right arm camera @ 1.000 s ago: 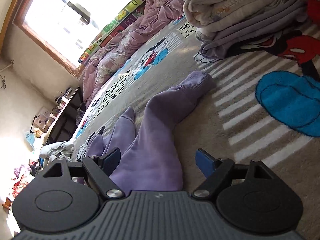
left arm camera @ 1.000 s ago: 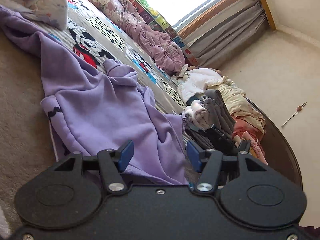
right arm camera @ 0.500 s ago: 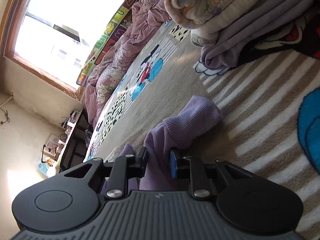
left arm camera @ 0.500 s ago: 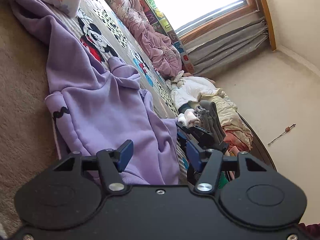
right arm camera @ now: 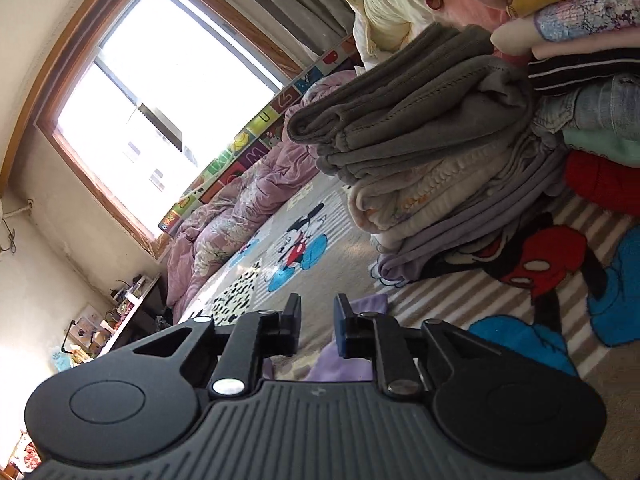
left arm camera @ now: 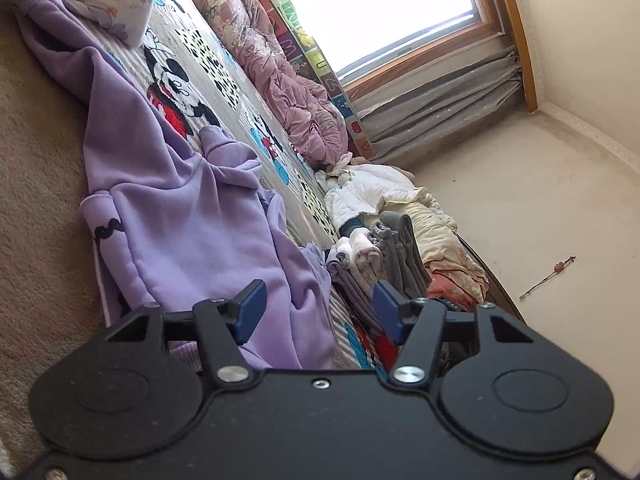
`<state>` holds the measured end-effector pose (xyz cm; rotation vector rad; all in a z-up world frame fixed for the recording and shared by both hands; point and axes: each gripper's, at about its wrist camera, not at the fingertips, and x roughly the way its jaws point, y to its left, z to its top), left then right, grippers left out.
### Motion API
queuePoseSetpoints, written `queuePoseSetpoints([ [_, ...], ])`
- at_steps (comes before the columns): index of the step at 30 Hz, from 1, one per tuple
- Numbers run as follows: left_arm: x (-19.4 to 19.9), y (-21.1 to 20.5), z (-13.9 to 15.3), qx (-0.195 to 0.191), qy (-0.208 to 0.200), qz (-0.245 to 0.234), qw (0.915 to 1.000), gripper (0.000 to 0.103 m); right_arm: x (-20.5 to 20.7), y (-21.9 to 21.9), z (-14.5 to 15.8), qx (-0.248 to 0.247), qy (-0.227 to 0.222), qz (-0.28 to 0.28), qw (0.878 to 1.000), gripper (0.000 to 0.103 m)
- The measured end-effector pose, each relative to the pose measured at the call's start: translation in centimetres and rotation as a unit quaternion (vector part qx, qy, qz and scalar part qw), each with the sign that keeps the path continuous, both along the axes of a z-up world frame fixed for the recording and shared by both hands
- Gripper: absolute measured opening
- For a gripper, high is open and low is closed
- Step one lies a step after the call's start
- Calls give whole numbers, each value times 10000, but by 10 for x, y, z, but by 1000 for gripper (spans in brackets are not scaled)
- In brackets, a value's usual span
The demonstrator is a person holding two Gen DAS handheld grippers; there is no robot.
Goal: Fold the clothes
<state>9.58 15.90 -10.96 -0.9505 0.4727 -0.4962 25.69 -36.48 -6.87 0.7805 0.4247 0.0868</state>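
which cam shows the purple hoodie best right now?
Left wrist. The purple hoodie lies spread on the cartoon blanket, body and one sleeve in full view beyond the open left gripper. Right wrist shows only a scrap of purple fabric at the narrowed right gripper.

The left gripper [left arm camera: 316,310] was matte black, with blue finger pads [left arm camera: 250,310], two round discs at 4 and 8 o'clock and silver pivot screws. The right gripper [right arm camera: 317,326] had a ribbed grey body, black linkage arms and silver pivot screws.
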Motion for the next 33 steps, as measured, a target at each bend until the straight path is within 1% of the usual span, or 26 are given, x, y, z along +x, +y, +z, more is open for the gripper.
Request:
queuePoseSetpoints([
  [1, 0, 0, 0, -5, -4, -4, 10000, 57, 6, 3, -13, 62, 188, 70, 9998, 53],
  [4, 3, 0, -2, -12, 5, -31, 10000, 57, 25, 14, -52, 249, 735, 280, 9966, 52],
  [7, 8, -2, -5, 0, 58, -78, 10000, 57, 47, 31, -72, 301, 1011, 419, 9935, 52],
  [10, 13, -2, -9, -3, 89, -126, 9999, 57, 69, 46, -84, 204, 1193, 445, 9917, 53],
  [13, 19, -1, -13, 19, 161, -146, 9998, 57, 83, 53, -89, 141, 1153, 481, 9921, 51],
  [14, 21, -1, -14, 22, 194, -141, 9997, 57, 87, 55, -90, 131, 1132, 489, 9923, 48],
  [15, 23, -1, -16, 10, 221, -145, 9996, 57, 90, 55, -89, 162, 1128, 507, 9922, 31],
  [16, 25, -1, -17, 7, 235, -147, 9996, 57, 92, 56, -88, 171, 1108, 516, 9924, 10],
  [17, 25, -1, -17, 6, 231, -145, 9996, 57, 89, 57, -84, 110, 1006, 494, 9936, 7],
  [18, 25, -1, -17, 4, 224, -143, 9996, 57, 82, 57, -76, 63, 811, 437, 9957, 7],
  [21, 22, -2, -14, -17, 161, -177, 9997, 57, 55, 44, -52, 217, 311, 213, 9991, 7],
  [24, 18, -3, -10, -7, 73, -216, 9997, 57, 19, 16, -29, 409, -30, -172, 9990, 7],
  [27, 15, -3, -8, -9, 30, -217, 9998, 57, -24, -19, -13, 533, -321, -615, 9962, 7],
  [29, 14, -3, -8, -11, 35, -221, 9997, 57, -56, -40, -13, 413, -320, -985, 9938, 7],
  [32, 14, -4, -8, 40, 82, -232, 9997, 59, -82, -64, -30, 218, 136, -1489, 9885, 7],
  [33, 14, -5, -8, 102, 122, -220, 9996, 60, -84, -66, -34, 218, 283, -1513, 9878, 8],
])
